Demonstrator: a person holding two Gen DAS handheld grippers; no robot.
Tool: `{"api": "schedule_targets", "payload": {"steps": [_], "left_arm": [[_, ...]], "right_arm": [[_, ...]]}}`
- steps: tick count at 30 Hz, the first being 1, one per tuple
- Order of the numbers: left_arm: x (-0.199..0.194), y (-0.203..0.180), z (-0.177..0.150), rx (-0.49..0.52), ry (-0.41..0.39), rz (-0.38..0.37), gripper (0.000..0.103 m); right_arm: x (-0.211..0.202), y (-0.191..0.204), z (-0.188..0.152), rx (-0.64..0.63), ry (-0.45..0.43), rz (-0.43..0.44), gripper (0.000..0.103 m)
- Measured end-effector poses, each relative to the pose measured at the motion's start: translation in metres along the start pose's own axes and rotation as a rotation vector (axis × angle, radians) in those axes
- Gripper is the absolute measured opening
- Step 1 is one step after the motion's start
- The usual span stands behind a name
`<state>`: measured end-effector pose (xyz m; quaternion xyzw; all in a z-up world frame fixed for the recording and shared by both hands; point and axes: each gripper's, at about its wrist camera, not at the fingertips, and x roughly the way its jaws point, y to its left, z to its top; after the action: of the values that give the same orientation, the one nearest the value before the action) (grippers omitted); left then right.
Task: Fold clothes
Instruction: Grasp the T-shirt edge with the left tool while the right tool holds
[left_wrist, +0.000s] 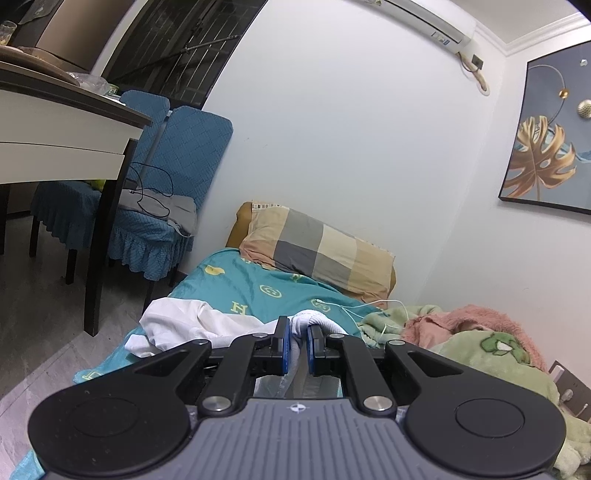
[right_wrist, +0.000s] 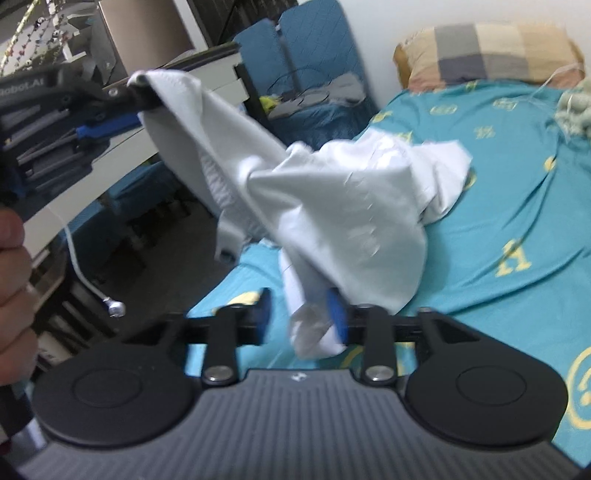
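Right wrist view shows the left gripper (right_wrist: 142, 98) clamped on the white garment (right_wrist: 325, 206), which hangs from it down to the bed (right_wrist: 517, 184). The right gripper (right_wrist: 301, 319) stands apart, cloth only brushing one pad, so that corner may drop and bunch. Motion blur hides the garment's shape.
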<state>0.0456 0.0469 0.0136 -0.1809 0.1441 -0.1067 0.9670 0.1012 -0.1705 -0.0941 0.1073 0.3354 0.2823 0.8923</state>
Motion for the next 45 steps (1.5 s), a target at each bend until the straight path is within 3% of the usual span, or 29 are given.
{"api": "schedule_targets", "payload": {"steps": [6,9,10,11,12,13,18,22,27,32,34,37,45], "left_arm": [[0.0,0.0,-0.003,-0.004,0.004,-0.001,0.01],[0.003,-0.001,-0.003,0.008,0.008,0.001,0.01],[0.004,-0.001,-0.004,0.011,0.008,0.006,0.01],[0.004,-0.001,-0.004,0.014,0.009,0.011,0.01],[0.005,-0.001,-0.004,0.017,0.009,0.016,0.01],[0.006,0.0,-0.005,0.013,0.011,0.022,0.01],[0.007,0.005,-0.007,-0.004,0.02,0.024,0.01],[0.001,-0.002,-0.005,0.024,-0.009,-0.018,0.01],[-0.021,-0.009,0.009,0.016,-0.096,-0.144,0.01],[-0.053,-0.019,0.03,0.063,-0.205,-0.297,0.01],[-0.052,-0.02,0.033,0.089,-0.198,-0.293,0.01],[-0.039,-0.018,0.03,0.115,-0.14,-0.255,0.01],[0.061,0.009,-0.01,0.117,0.202,-0.063,0.01]], "right_arm": [[0.012,-0.002,-0.003,0.066,-0.026,-0.051,0.051],[0.016,-0.017,0.0,0.18,-0.065,-0.041,0.051],[0.016,-0.022,0.0,0.221,-0.07,-0.028,0.044],[0.014,-0.027,0.0,0.251,-0.074,-0.028,0.028],[0.013,-0.032,0.0,0.28,-0.078,-0.028,0.018],[0.012,-0.037,0.0,0.309,-0.082,-0.028,0.014],[-0.015,-0.054,0.004,0.409,-0.179,-0.062,0.009],[-0.046,-0.052,0.015,0.361,-0.298,-0.118,0.008],[-0.085,-0.044,0.029,0.246,-0.43,-0.123,0.008],[-0.141,-0.017,0.033,-0.013,-0.693,-0.166,0.008],[-0.157,-0.016,0.037,-0.045,-0.748,-0.159,0.008],[-0.151,-0.035,0.046,0.021,-0.697,-0.126,0.008],[-0.052,-0.103,0.045,0.375,-0.191,-0.147,0.008]]}}
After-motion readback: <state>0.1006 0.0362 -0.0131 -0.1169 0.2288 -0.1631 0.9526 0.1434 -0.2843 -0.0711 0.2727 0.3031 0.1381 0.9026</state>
